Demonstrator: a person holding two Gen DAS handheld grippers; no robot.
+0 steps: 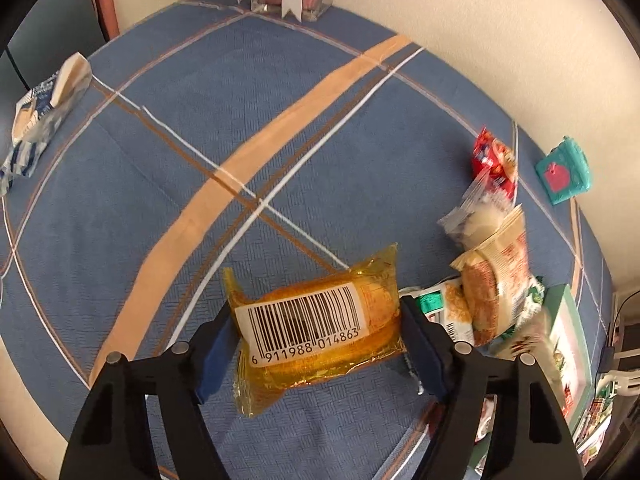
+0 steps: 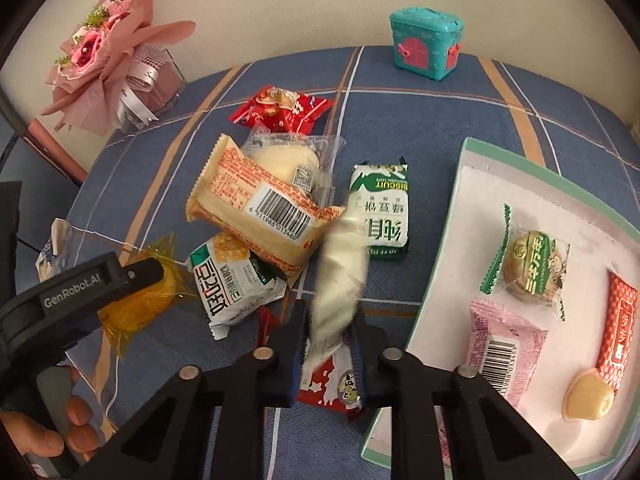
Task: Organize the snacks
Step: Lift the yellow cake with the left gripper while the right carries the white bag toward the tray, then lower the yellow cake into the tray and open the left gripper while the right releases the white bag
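My left gripper [image 1: 316, 332] is shut on a yellow-wrapped snack [image 1: 320, 328] with a barcode label, held just above the blue tablecloth. It shows from the side in the right wrist view [image 2: 136, 300]. My right gripper [image 2: 328, 328] is shut on a white snack packet [image 2: 340, 276], blurred, lifted above the snack pile. The pile holds an orange barcode pack [image 2: 260, 212], a clear-wrapped bun [image 2: 288, 164], a green biscuit pack [image 2: 380, 212], a red pack [image 2: 280, 108] and a green-white pack [image 2: 232, 280]. A green-rimmed box [image 2: 452, 216] at the right holds several snacks.
A teal toy box [image 2: 426, 42] stands at the back by the wall. A pink bouquet in a clear box [image 2: 116, 64] stands at the back left. A blue-white packet [image 1: 40, 116] lies at the table's far left. A red-white packet [image 2: 332, 384] lies under my right gripper.
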